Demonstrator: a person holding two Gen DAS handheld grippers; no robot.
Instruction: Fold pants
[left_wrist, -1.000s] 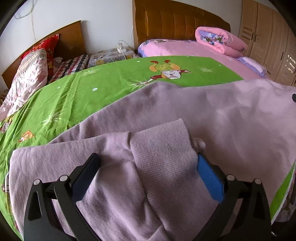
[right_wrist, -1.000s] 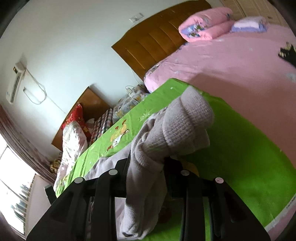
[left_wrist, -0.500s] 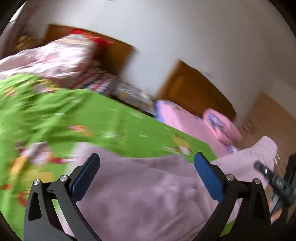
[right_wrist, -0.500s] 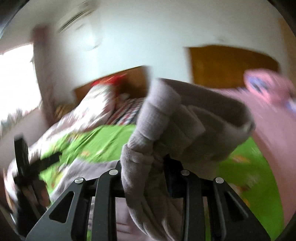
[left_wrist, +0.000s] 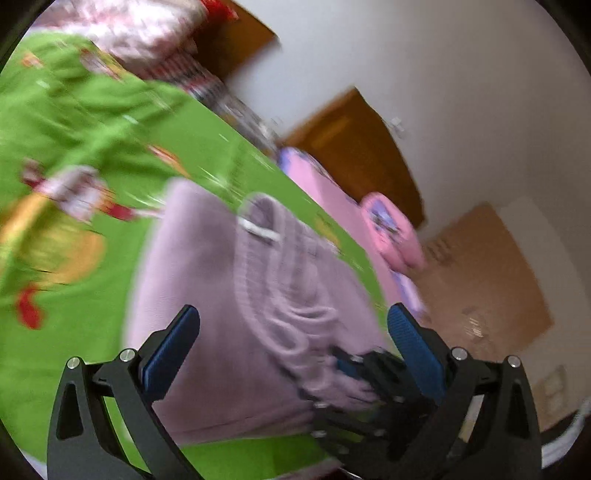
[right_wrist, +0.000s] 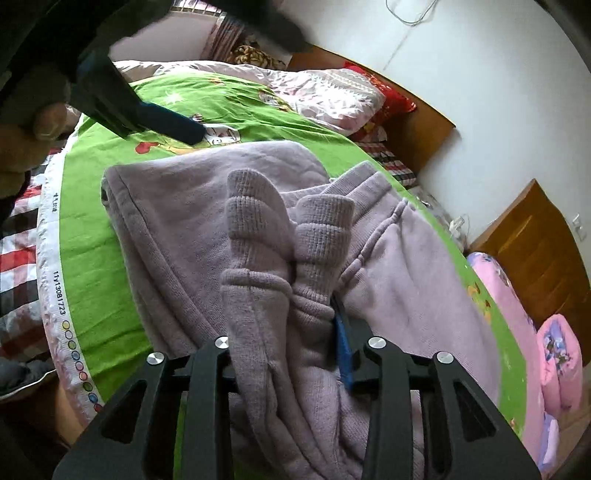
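The lilac pants (right_wrist: 207, 236) lie on the green cartoon-print sheet (right_wrist: 236, 99) that covers the near bed, doubled over on themselves. In the right wrist view the fold edge sits at the near-left end, close to the sheet's printed white border (right_wrist: 55, 291), and the cloth runs away from there toward the far right, so its long axis goes diagonally along the bed toward the wooden headboard (right_wrist: 535, 251). Two ribbed cuffs (right_wrist: 291, 225) stand bunched on top of the folded layers, side by side and pointing up and away from the camera.

The right gripper (right_wrist: 299, 332) is clamped on the pants just below those cuffs; the knit fills the space between its fingers and a strip of blue pad shows against the cloth. The left gripper (left_wrist: 291, 332) has its fingers spread wide with nothing between the blue pads (left_wrist: 173, 350); it hovers above the pants (left_wrist: 236, 295), which in this blurred view stretch from the near edge up and away, with the ribbed part along the right side. In the left wrist view the right gripper (left_wrist: 354, 365) shows at the lower right, gripping that ribbed edge.

A pink bed (right_wrist: 517, 332) stands beside the green one, with a rolled pink quilt (right_wrist: 561, 354) on it. Pillows (right_wrist: 325, 96) are heaped at the far end
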